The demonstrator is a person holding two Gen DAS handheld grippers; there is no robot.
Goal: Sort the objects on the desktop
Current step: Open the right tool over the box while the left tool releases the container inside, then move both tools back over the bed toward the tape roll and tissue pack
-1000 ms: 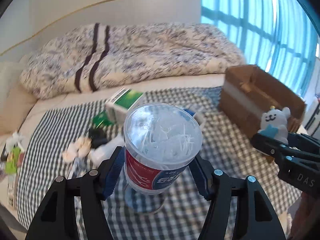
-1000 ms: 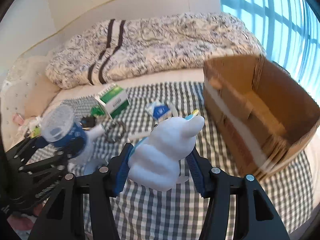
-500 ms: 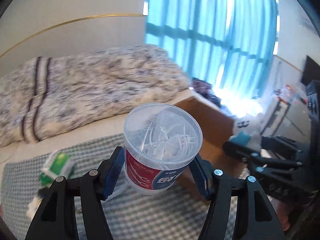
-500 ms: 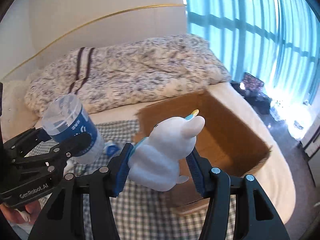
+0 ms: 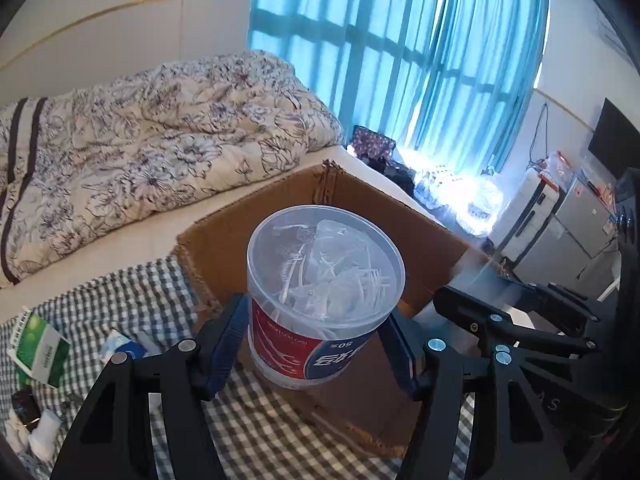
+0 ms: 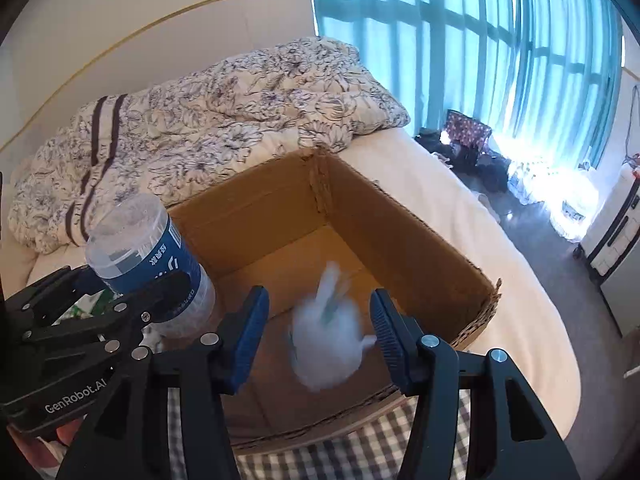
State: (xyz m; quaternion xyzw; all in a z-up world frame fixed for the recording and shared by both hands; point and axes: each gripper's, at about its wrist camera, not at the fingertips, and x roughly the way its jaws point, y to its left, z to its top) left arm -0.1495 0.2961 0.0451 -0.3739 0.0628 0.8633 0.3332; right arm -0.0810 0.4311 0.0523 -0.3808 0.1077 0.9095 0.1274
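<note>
My left gripper [image 5: 316, 344] is shut on a clear tub of floss picks [image 5: 324, 280] with a red and blue label, held over the near edge of the open cardboard box [image 5: 224, 240]. In the right wrist view the same tub [image 6: 148, 256] and the left gripper [image 6: 120, 300] sit at the left. My right gripper [image 6: 318, 328] stands open above the cardboard box [image 6: 400, 236]. A white plush toy [image 6: 328, 344] is blurred between and below its fingers, touching neither, falling into the box. The right gripper [image 5: 512, 312] shows at the right of the left wrist view.
The box rests on a bed with a checked cloth [image 5: 132, 304]. A green and white packet [image 5: 40, 344] and small items [image 5: 120, 348] lie on the cloth at left. A floral duvet [image 6: 224, 108] is piled behind. Blue curtains [image 6: 480, 40] and floor clutter are to the right.
Both grippers have swung right to the cardboard box. The right gripper has opened and let go of the white plush toy, which now drops into the box. The left still holds the tub.
</note>
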